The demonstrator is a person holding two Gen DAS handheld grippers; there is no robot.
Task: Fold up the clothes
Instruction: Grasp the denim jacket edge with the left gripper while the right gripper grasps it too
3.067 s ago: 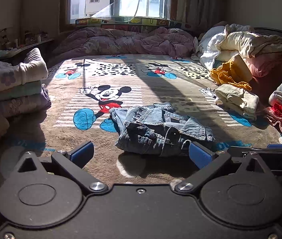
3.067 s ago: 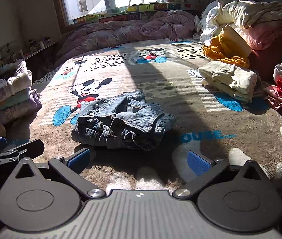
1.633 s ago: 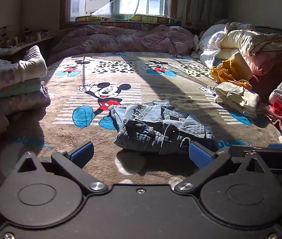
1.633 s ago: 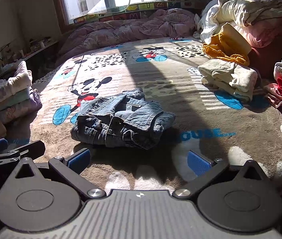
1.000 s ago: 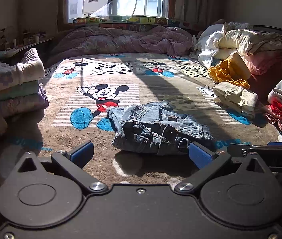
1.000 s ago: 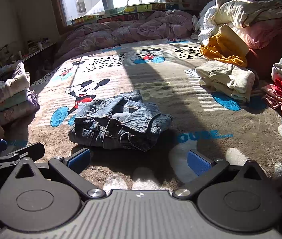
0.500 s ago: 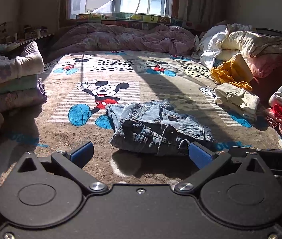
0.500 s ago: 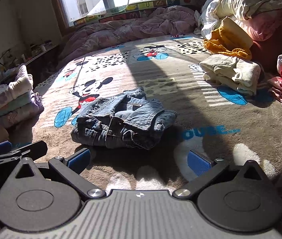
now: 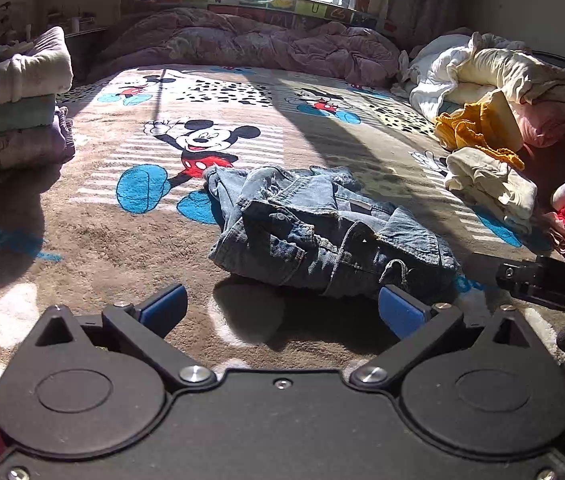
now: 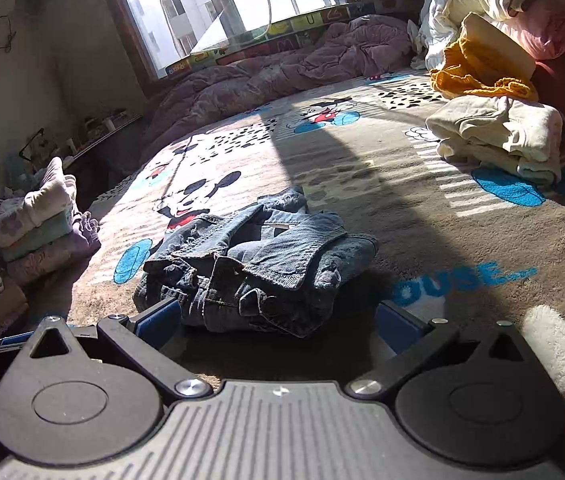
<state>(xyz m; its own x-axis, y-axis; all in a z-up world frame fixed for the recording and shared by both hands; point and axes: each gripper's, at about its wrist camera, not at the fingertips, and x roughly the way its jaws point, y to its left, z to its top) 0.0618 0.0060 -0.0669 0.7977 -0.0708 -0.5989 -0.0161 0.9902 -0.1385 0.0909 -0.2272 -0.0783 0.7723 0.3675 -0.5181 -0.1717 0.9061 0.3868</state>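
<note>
At nine o'clock a folded stack [image 9: 10, 100] looks finished. The denim jacket [image 9: 322, 232] lies bundled mid-blanket [image 9: 102, 240], seemingly folded. Left gripper [image 9: 280, 310] and right gripper [image 10: 278, 320] gape empty. Two o'clock: unfolded heap [image 9: 494, 80] remains.

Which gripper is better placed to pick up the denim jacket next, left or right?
Probably the right gripper: its open jaws almost straddle the denim jacket's near edge. The left gripper, also open, sits farther back.
</note>
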